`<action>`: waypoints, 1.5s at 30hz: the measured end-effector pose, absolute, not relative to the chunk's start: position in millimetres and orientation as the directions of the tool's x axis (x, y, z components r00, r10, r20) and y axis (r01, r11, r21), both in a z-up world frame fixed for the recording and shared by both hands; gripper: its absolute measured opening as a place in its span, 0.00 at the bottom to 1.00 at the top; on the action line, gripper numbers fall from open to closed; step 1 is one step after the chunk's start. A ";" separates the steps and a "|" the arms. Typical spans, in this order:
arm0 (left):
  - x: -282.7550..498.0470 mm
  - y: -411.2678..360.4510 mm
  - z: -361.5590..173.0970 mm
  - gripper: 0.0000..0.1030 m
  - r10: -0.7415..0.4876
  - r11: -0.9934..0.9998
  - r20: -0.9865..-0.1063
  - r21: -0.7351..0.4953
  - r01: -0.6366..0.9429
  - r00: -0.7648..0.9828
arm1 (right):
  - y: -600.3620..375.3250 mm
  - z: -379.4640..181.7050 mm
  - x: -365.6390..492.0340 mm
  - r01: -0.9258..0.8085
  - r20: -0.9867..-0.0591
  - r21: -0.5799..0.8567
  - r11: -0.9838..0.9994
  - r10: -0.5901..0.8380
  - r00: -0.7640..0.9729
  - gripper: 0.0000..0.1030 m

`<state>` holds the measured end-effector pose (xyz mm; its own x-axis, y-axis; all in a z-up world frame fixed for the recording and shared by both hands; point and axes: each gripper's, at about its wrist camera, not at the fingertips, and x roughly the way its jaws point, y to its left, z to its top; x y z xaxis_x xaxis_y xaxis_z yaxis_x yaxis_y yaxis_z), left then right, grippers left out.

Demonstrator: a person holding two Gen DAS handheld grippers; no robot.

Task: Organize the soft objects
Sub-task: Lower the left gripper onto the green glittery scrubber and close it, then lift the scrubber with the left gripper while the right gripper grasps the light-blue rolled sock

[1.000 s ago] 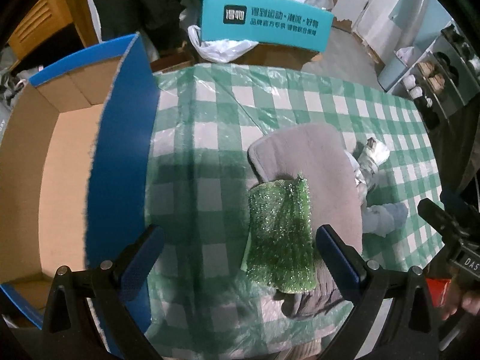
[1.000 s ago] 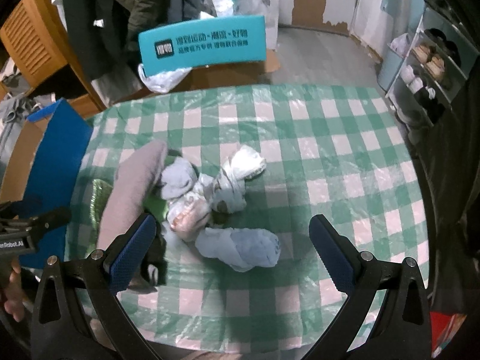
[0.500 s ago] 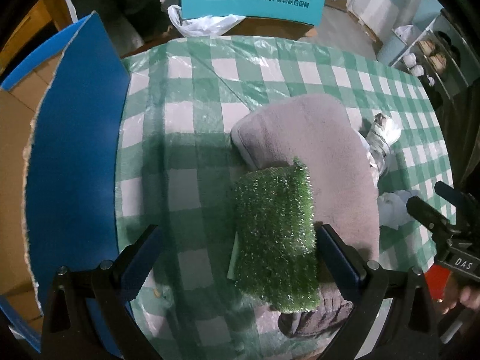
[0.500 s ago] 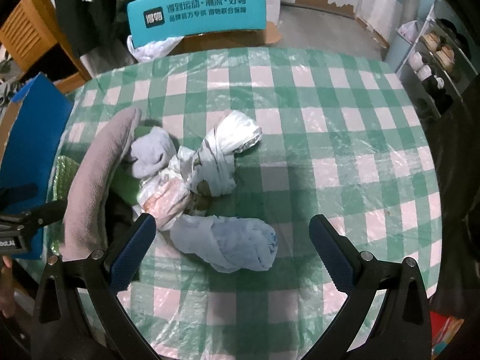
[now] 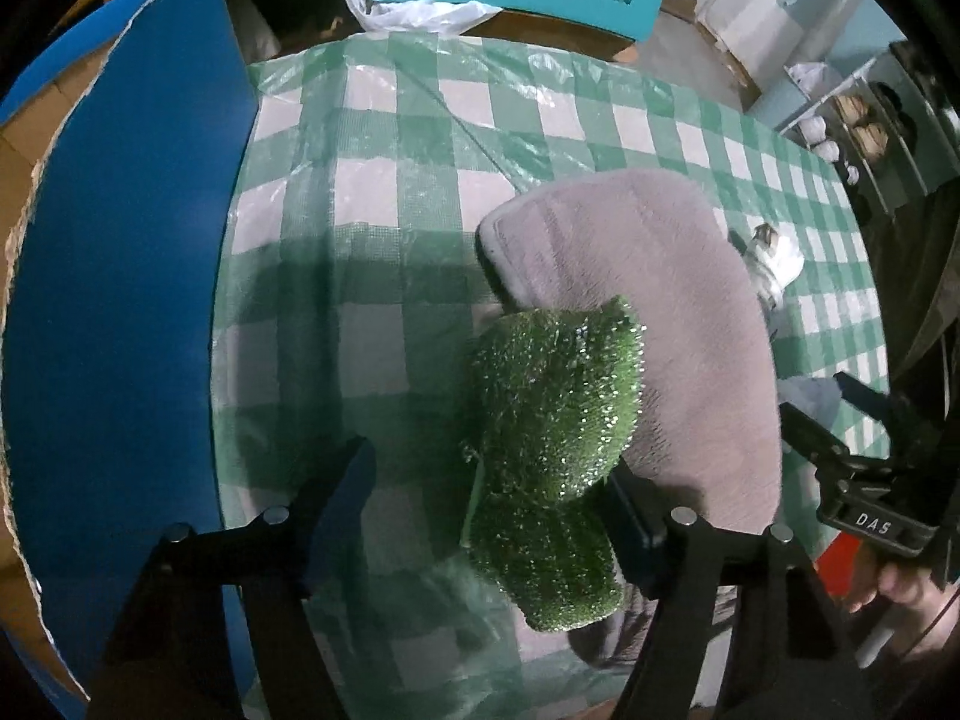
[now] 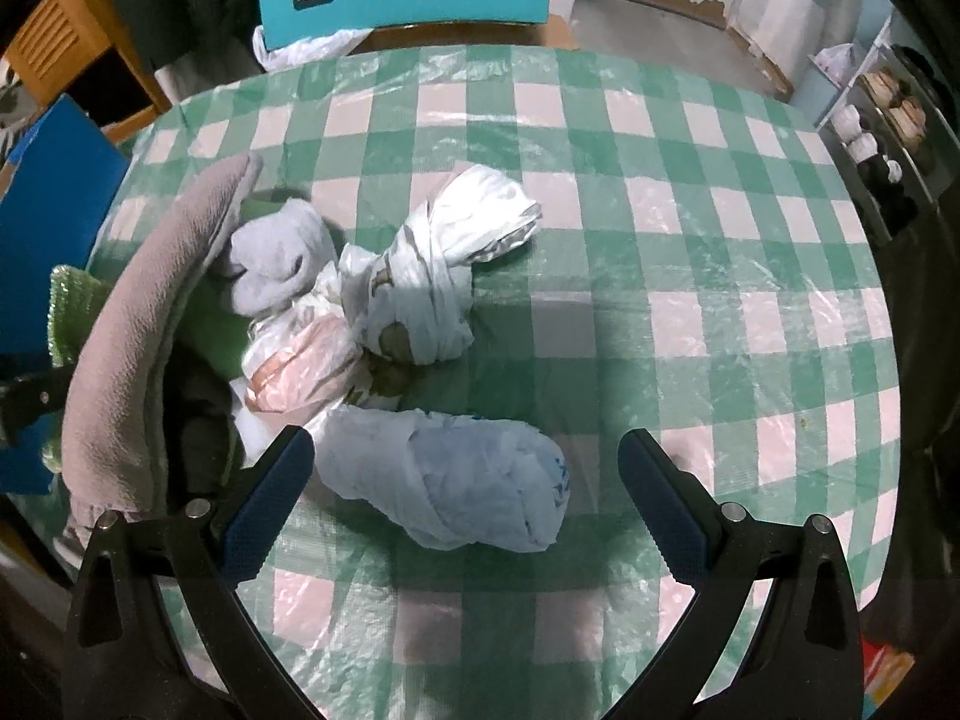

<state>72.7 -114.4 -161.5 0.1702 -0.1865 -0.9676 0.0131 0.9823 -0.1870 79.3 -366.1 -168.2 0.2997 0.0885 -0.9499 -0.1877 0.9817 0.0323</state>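
While the left tongs (image 5: 489, 501) are closing round the green scrubby cloth (image 5: 552, 438) draped on a grey pad (image 5: 660, 312), presumably to box it, the right tongs (image 6: 465, 489) hang wide over a pale rolled bundle (image 6: 456, 477) between their tips

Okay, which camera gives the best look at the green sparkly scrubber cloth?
The left wrist view: the green scrubber cloth fills the centre, draped over the grey mat. The right wrist view shows only a green sliver at its left edge, behind that mat.
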 end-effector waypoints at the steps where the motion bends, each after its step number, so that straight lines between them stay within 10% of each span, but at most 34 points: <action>1: 72.1 -116.2 -161.8 0.67 -0.179 0.984 -0.969 -0.177 0.030 0.171 | -364.4 -169.8 79.2 -0.194 -0.951 0.027 0.981 0.085 0.298 0.98; 9: 73.0 -121.0 -165.2 0.24 -0.160 0.986 -0.978 -0.151 0.076 0.137 | -358.2 -180.0 77.1 -0.237 -0.955 0.014 0.971 0.083 0.284 0.82; 23: 65.5 -114.4 -149.2 0.15 -0.135 0.987 -0.974 -0.118 0.106 0.179 | -347.3 -165.6 69.0 -0.277 -0.949 -0.049 0.960 0.042 0.314 0.57; 45: 43.2 -108.2 -99.0 0.15 -0.138 0.984 -0.948 -0.099 0.147 0.288 | -338.9 -85.3 51.9 -0.270 -0.900 -0.002 0.963 0.115 0.419 0.54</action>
<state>43.2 -108.2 -99.0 0.2884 -0.1379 -0.9475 0.1466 0.9843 -0.0987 51.9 -338.9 -85.3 0.4193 0.1153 -0.9005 -0.2697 0.9629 -0.0023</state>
